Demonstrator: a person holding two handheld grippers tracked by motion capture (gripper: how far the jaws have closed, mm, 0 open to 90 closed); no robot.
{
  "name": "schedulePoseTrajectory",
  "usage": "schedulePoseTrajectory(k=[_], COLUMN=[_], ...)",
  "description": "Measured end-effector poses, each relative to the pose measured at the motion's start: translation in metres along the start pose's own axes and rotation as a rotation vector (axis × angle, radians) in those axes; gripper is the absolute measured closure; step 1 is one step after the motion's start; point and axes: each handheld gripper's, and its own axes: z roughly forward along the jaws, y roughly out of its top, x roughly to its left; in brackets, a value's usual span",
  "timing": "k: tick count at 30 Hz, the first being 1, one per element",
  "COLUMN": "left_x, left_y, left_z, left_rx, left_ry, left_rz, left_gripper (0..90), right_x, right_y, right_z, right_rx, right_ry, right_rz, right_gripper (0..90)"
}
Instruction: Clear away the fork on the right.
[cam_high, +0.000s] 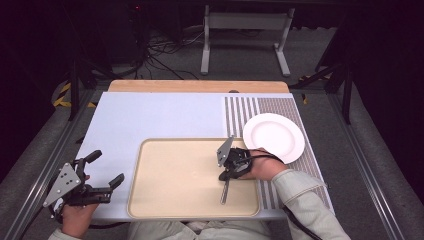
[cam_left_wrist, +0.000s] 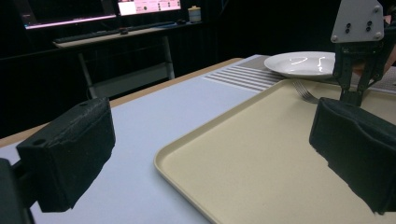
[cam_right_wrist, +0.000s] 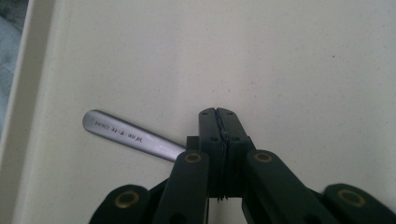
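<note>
Close to the person, at the near left corner of the counter (cam_high: 150, 115), the left hand-held gripper (cam_high: 106, 168) waits with its jaws wide apart and nothing between them. Next to it lies a big tan tray (cam_high: 165, 200). Over the right part of the tray, the right hand-held gripper (cam_high: 226, 176) points down with its jaws squeezed tight on a metal fork (cam_high: 225, 192). It grips the fork partway along the handle, and the handle's end sticks out toward the person. I cannot tell if the fork rests on the tray or hangs just above it. A fork like this is likely light, hard and stiff, so it should not bend. It is also smooth and shiny, so it may slip or twist in the jaws. The flat middle of the handle looks like the best place to hold it. Farther back, on a striped mat (cam_high: 240, 112), sits a white plate (cam_high: 272, 137) that could break if bumped.
</note>
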Motion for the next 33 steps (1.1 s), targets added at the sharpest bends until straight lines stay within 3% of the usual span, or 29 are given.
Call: schedulePoseTrajectory(k=[12, 24, 27, 33], left_x=[0.000, 0.000, 0.000, 0.000], left_y=[-0.001, -0.001, 0.000, 0.000], left_z=[0.001, 0.001, 0.001, 0.002], left_rx=[0.005, 0.004, 0.005, 0.003], left_ry=[-0.002, -0.003, -0.003, -0.002], left_rz=[-0.002, -0.003, -0.001, -0.002], left_gripper=[1.0, 1.0, 1.0, 1.0], right_x=[0.006, 0.007, 0.007, 0.011], right_y=[-0.017, -0.021, -0.022, -0.022], right_z=[-0.007, -0.008, -0.012, -0.032], right_rx=[-0.008, -0.024, -0.059, -0.129], right_ry=[-0.006, -0.021, -0.013, -0.097], right_rz=[0.030, 0.040, 0.041, 0.051], right_gripper=[89.5, 88.0, 85.9, 74.5])
